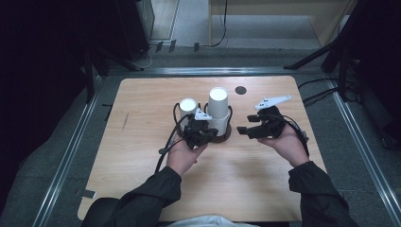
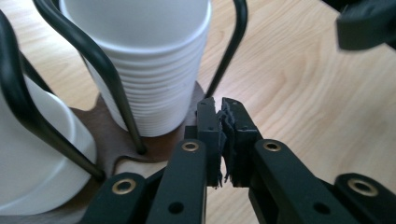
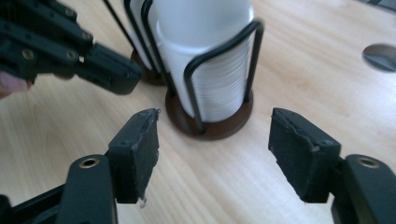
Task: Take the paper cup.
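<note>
Centrally on the pale wooden worktop [image 1: 142, 156]: two ribbed white paper cup stacks [image 1: 218, 109], upright in a black wire holder [image 3: 212, 122]. Left gripper [image 1: 197, 134] clenched empty beside it; right gripper [image 1: 249, 128] released, near right.

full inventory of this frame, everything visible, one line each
paper cup stacks: 2, white, upside down in the holder at table centre; taller stack on the right, shorter stack on the left
cup holder: 1, black wire uprights on a dark brown base, table centre
table: 1, light wood, under everything
cable port: 1, dark round, far side of the table, right of centre
left gripper: 1, black, jaws together on nothing, right at the holder's near side
right gripper: 1, black, jaws wide apart, on the holder's right side, aimed at the taller stack
hands: 2, left hand and right hand, each holding a gripper
sleeves: 2, dark, bottom edge
</note>
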